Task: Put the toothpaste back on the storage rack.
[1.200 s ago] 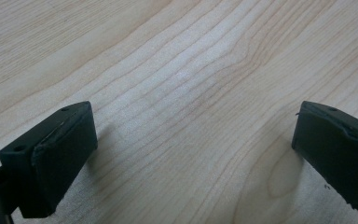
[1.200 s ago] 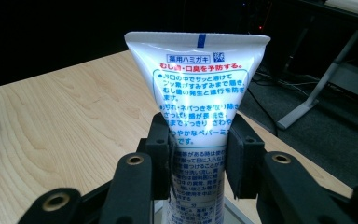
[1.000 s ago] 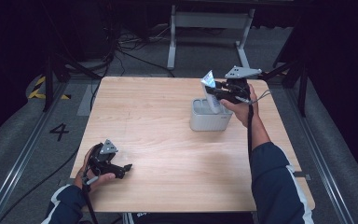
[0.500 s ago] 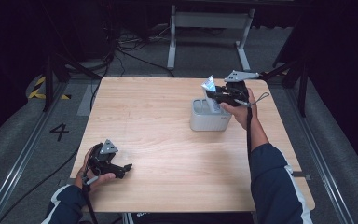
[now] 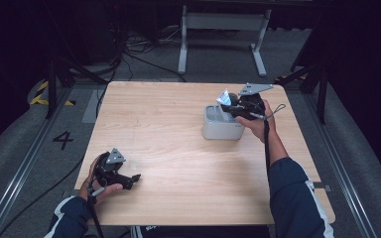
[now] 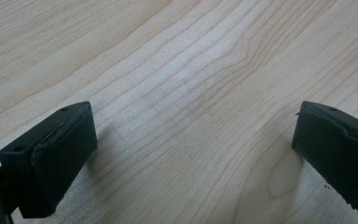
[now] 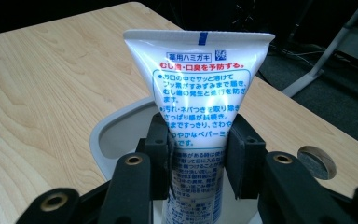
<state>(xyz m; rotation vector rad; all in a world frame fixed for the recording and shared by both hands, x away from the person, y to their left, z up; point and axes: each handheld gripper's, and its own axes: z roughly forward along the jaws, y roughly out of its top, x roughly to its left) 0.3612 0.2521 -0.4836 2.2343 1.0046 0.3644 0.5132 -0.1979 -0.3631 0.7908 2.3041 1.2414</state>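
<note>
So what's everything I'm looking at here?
toothpaste tube: one, white with blue and red print, crimped end up, above the holder.
holder: one, light grey, right part of the table.
table: one, pale wood.
metal stand: one, grey, on the floor beyond the table.
right gripper: one, black, shut on the tube.
left gripper: one, black, jaws open, near corner.
sleeves: two, dark blue.
</note>
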